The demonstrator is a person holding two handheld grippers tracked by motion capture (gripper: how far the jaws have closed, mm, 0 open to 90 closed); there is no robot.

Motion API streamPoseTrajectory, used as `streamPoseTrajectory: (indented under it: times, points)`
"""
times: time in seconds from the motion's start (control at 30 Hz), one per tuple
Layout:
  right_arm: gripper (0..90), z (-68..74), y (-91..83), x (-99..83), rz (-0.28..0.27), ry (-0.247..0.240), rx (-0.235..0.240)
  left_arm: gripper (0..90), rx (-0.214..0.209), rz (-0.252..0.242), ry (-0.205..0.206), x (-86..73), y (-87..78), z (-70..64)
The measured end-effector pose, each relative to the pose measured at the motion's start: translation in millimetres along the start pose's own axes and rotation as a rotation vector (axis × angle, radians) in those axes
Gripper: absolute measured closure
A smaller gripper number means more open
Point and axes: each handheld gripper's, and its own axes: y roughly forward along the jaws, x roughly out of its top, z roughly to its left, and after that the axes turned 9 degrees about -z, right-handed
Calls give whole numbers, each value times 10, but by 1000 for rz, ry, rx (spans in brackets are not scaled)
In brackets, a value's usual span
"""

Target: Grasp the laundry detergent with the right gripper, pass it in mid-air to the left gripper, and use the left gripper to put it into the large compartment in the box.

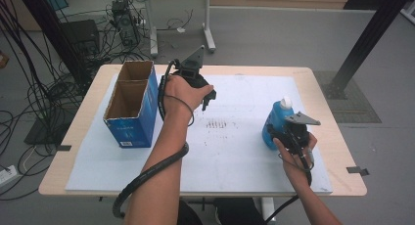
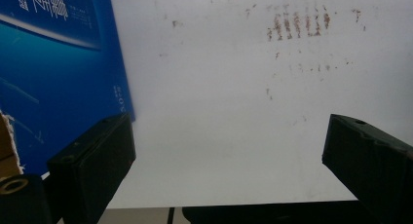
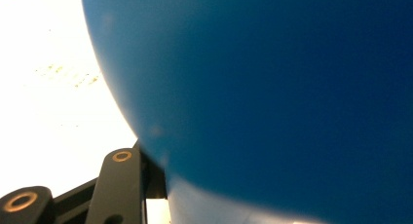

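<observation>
Both grippers work over a white mat (image 1: 235, 151) on the table in the high view: the left gripper (image 1: 208, 99) hovers beside an open blue cardboard box (image 1: 131, 118) with two compartments, and the right gripper (image 1: 284, 132) is pressed against a blue bottle (image 1: 274, 120) with a white cap, standing near the mat's right edge. From the left gripper view, its jaws stand wide apart over bare mat (image 2: 219, 112), the box's blue side (image 2: 58, 78) just beside. Seen from the right gripper view, the bottle's blue wall (image 3: 272, 87) sits hard against the jaws, which clamp it.
</observation>
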Motion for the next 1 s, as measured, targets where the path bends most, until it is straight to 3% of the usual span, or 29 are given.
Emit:
streamPoseTrajectory:
  times: [1.0]
  points:
    - [452,-5,1,-3,-3,2,2,57,-13,0,0,2,5,-17]
